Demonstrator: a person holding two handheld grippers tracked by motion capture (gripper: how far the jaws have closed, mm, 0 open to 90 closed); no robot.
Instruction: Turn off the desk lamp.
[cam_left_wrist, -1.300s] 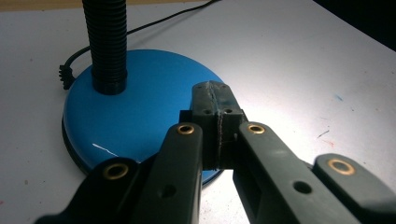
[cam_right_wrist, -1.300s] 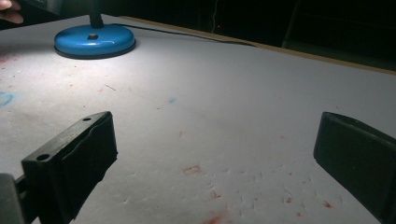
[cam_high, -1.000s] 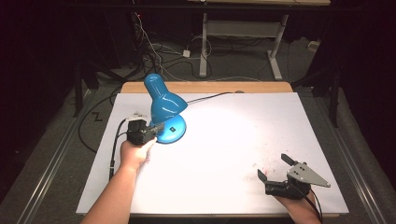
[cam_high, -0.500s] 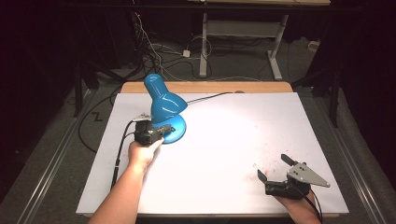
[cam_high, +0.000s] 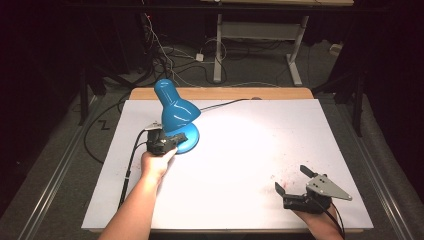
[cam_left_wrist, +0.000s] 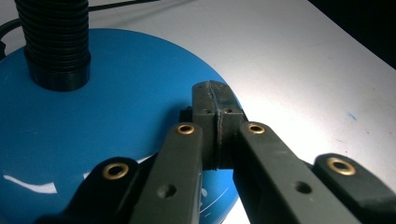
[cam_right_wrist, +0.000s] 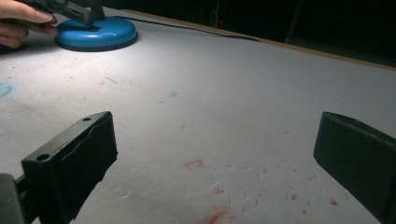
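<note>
— How are your left tongs (cam_left_wrist: 217, 100) set?
— Jaws pressed together, your forearm stretched forward.
— And your right tongs (cam_high: 294, 182)?
— Jaws spread wide, seemingly resting low near the counter's (cam_high: 260, 150) front edge.

Dark lab, loose floor cables (cam_high: 165, 55), white worktable (cam_high: 280, 135)

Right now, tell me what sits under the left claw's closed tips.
The left claw, shut and empty, sits over the lamp's round blue base. Whether a switch lies beneath is hidden by the tips.

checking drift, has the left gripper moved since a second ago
Yes: the left gripper has edged right onto the lamp base.
</note>
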